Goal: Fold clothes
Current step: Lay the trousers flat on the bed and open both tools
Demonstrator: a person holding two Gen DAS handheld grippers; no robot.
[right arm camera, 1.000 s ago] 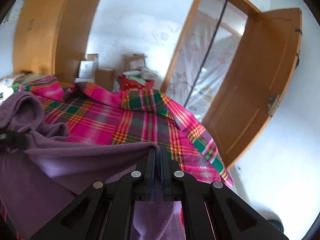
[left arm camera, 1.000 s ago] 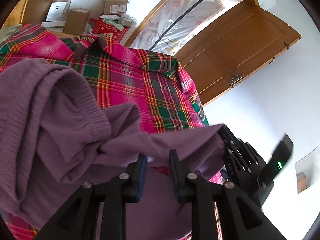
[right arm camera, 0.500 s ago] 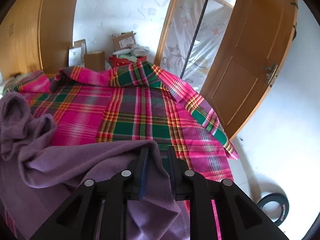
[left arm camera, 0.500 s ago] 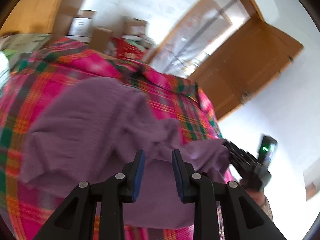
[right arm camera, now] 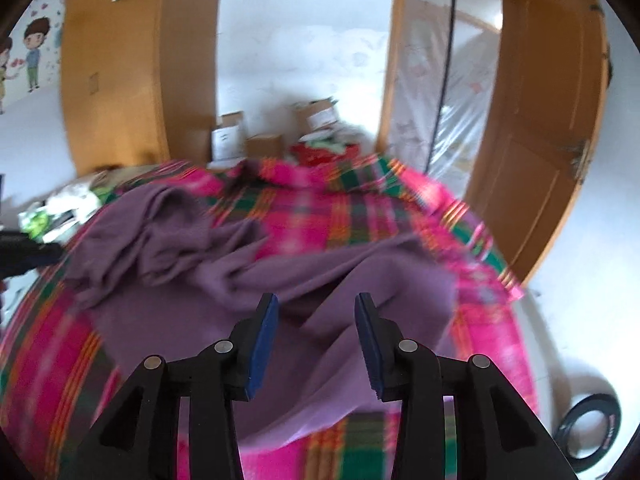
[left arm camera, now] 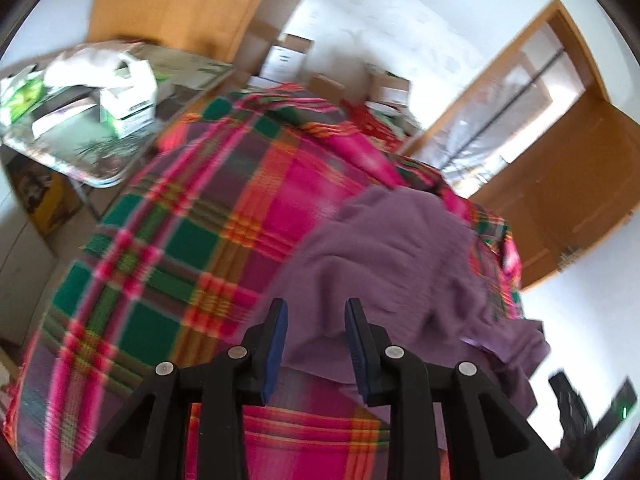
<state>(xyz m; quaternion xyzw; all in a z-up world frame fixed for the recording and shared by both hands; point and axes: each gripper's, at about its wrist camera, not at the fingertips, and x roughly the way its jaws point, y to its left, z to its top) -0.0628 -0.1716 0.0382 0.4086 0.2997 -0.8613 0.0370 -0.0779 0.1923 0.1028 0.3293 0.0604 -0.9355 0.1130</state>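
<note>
A purple knit garment (left arm camera: 400,264) (right arm camera: 248,280) lies crumpled on the pink, green and orange plaid bedspread (left arm camera: 192,248) (right arm camera: 360,220). My left gripper (left arm camera: 316,308) is open above the garment's left edge, nothing between its blue pads. My right gripper (right arm camera: 316,302) is open too, hovering over the garment's near flap, holding nothing. The right gripper's black body (left arm camera: 576,412) shows at the lower right of the left wrist view; the left gripper's tip (right arm camera: 24,252) shows at the left edge of the right wrist view.
A cluttered side table with boxes (left arm camera: 120,108) stands left of the bed. Cardboard boxes (right arm camera: 264,136) are stacked beyond the bed by a wooden wardrobe (right arm camera: 120,80). An open wooden door (right arm camera: 552,120) is at right. A tape roll (right arm camera: 592,428) lies on the floor.
Both grippers have let go of the purple garment and opened wider. The garment has dropped onto the bedspread. The left gripper has swung left, the right one has lifted back.
</note>
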